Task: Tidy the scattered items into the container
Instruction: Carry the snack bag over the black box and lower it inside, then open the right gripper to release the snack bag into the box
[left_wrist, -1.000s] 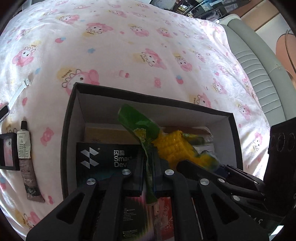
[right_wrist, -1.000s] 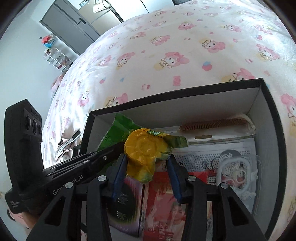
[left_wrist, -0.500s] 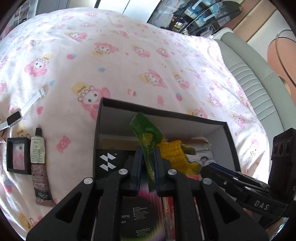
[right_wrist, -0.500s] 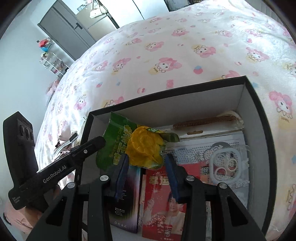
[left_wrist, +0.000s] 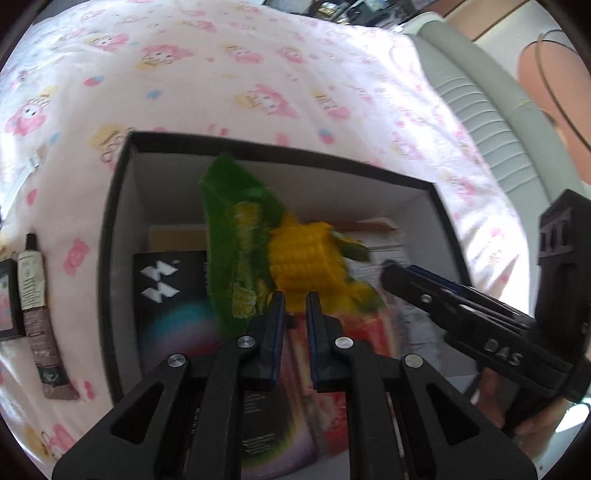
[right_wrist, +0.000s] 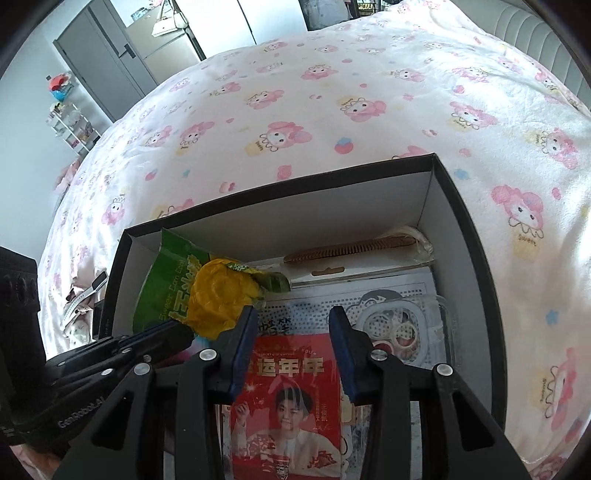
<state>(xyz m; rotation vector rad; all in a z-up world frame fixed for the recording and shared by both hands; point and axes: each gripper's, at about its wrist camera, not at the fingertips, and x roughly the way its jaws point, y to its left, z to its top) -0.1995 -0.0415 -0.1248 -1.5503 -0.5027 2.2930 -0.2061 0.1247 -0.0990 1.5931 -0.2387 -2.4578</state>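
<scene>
Left wrist view: the left gripper (left_wrist: 293, 301) has just been opening its jaws to a narrow slit. Nothing looks pinched between them. The green-and-yellow plastic packet of sweetcorn (left_wrist: 295, 254) sits just beyond the tips, inside the black cardboard box with white walls (left_wrist: 110, 266).
Right wrist view: the right gripper (right_wrist: 291, 321) has its jaws half-wide and empty. The packet touches the outer face of its left-hand jaw, and a red printed booklet (right_wrist: 288, 387) lies below the gap.
Packet's rest: it looks propped, not flat, with its green end raised toward the far wall.
Risk, snag: a slit this narrow could catch the film on withdrawal and drag the packet back out.
Risk, crowding: both sets of tips flank the packet closely, so a sideways move could knock them together.
Risk, leftovers: a brown-and-cream tube (left_wrist: 37, 306) lies outside the box, well left of the left jaws.
</scene>
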